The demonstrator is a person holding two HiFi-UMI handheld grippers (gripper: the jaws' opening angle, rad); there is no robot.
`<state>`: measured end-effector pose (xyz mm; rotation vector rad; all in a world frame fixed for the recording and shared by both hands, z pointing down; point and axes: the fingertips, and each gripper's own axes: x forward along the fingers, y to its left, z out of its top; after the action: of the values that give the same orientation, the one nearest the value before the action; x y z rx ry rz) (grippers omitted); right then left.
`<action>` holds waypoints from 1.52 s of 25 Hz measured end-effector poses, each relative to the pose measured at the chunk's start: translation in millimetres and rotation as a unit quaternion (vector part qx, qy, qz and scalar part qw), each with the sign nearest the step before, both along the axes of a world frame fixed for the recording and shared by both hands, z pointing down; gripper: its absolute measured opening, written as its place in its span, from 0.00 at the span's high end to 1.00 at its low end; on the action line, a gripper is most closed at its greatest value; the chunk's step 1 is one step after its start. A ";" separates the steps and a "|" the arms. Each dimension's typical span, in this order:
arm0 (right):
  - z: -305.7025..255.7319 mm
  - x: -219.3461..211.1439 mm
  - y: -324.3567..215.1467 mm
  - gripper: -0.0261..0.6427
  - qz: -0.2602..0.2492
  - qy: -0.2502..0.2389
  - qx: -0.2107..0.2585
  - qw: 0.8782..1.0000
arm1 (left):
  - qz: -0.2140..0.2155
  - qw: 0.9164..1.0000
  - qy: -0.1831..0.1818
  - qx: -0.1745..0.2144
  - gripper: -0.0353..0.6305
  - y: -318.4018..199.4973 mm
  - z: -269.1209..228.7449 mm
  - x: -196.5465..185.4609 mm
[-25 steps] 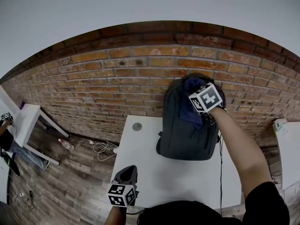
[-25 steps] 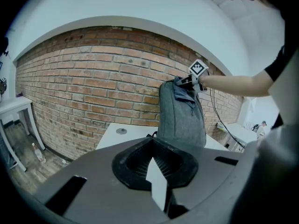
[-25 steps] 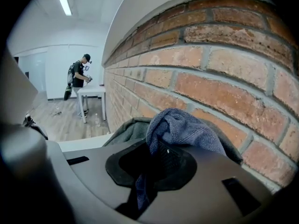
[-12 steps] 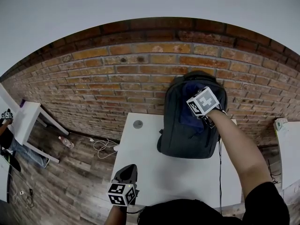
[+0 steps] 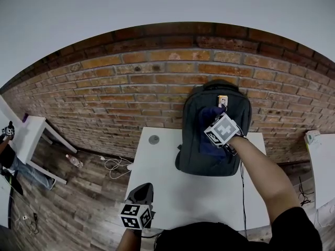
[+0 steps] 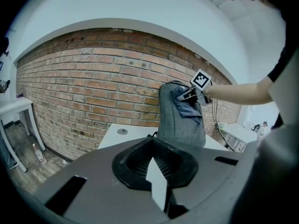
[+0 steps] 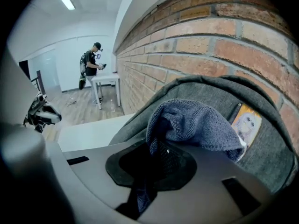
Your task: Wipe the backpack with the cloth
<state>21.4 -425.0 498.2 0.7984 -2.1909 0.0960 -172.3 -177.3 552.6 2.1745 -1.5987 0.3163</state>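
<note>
The grey backpack (image 5: 208, 151) stands upright on the white tabletop (image 5: 172, 192) against the brick wall (image 5: 120, 93), its inside hidden; the right hand-held gripper (image 7: 156, 164) clamps the blue cloth (image 7: 196, 122) against its upper front, jaw tips buried in folds; the left hand-held gripper (image 6: 156, 183) is closed and empty.

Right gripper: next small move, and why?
Probably drag the cloth straight down the backpack. The right gripper is shut on the cloth and holds it against the upper front, just below the yellow tag. Most of the front panel lies beneath it.
</note>
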 end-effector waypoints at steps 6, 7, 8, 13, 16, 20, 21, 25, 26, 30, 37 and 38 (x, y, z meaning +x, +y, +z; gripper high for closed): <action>21.9 -2.6 27.3 0.90 -0.005 -0.014 -0.028 0.999 | 0.003 1.000 0.001 -0.003 0.95 6.7 1.7 0.6; 26.6 -2.8 32.8 0.90 -0.008 -0.016 -0.032 0.999 | 0.002 1.000 0.001 -0.003 0.95 7.9 2.4 0.0; 31.2 -3.0 38.7 0.90 -0.011 -0.017 -0.036 0.999 | 0.002 1.000 0.001 -0.004 0.95 9.2 3.0 -0.7; 54.9 -4.4 70.0 0.90 -0.024 -0.016 -0.046 0.999 | -0.002 1.000 0.000 -0.005 0.95 15.6 2.7 -5.0; 68.3 -4.9 87.8 0.90 -0.025 -0.020 -0.061 0.998 | -0.002 1.000 -0.001 -0.008 0.95 19.4 4.1 -6.0; 78.9 -4.6 102.9 0.90 -0.021 -0.014 -0.060 0.998 | -0.001 1.000 0.001 -0.011 0.95 22.6 6.6 -8.8; 81.5 -4.4 106.4 0.90 -0.016 -0.014 -0.063 0.998 | -0.001 1.000 0.002 -0.011 0.95 22.8 6.3 -9.8; 94.2 -1.8 122.5 0.90 0.013 -0.029 -0.079 0.996 | 0.003 1.000 0.003 -0.011 0.95 22.7 6.3 -11.7; 97.7 -1.4 126.6 0.90 0.020 -0.031 -0.081 0.996 | 0.005 1.000 0.003 -0.011 0.95 22.3 6.7 -12.8; 120.2 -1.9 145.2 0.90 0.032 -0.024 -0.090 0.995 | 0.009 1.000 0.003 -0.014 0.95 20.0 9.9 -22.2; 172.9 1.6 166.3 0.90 0.043 0.024 -0.098 0.994 | 0.032 0.999 0.001 -0.014 0.95 10.3 12.4 -37.4; 179.5 1.5 167.2 0.90 0.050 0.024 -0.099 0.994 | 0.035 0.999 0.000 -0.013 0.95 8.8 13.8 -40.3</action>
<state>23.0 -257.8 677.6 0.7892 -2.0570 0.3355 -212.6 -168.5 566.4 2.2142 -1.5124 0.3579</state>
